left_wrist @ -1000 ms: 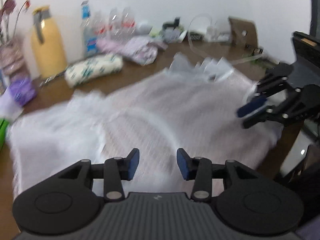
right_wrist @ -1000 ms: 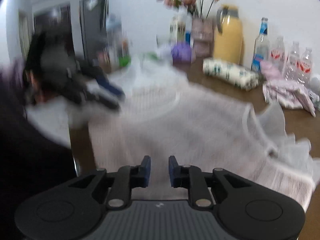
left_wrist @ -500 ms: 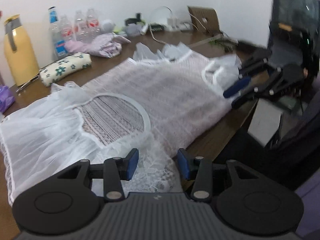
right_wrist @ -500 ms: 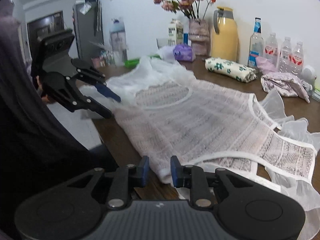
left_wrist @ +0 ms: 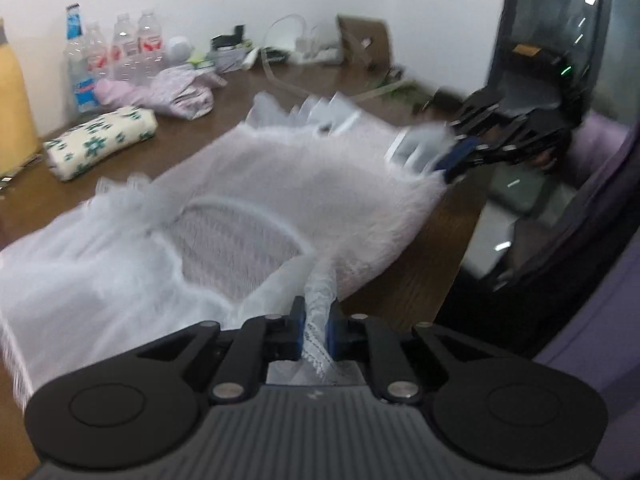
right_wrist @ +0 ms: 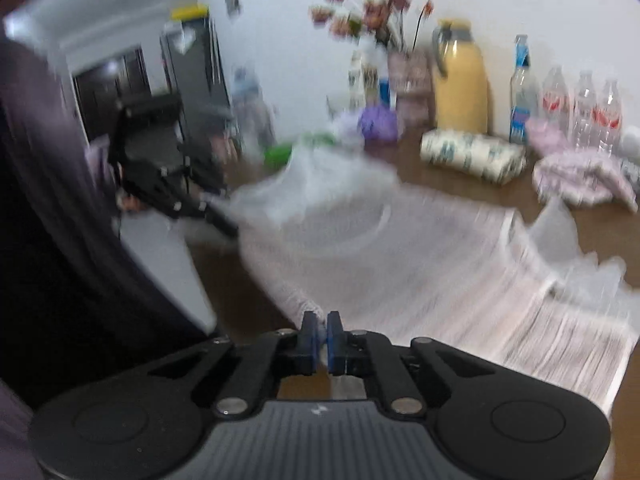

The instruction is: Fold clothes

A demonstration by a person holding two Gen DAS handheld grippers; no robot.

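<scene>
Left to right: a yellow flask and 4 clear bottles line the wall behind the brown table, on which my white lace garment lies spread. My left gripper has just closed and now pinches the garment's lacy near edge. My right gripper, likewise just closed, clamps the hem at the table's edge.

You will find no text clear enough to read here. At about ten o'clock in the left wrist view, the water bottles carry red and blue labels, but motion blur leaves their lettering illegible. Both views are blurred throughout.
</scene>
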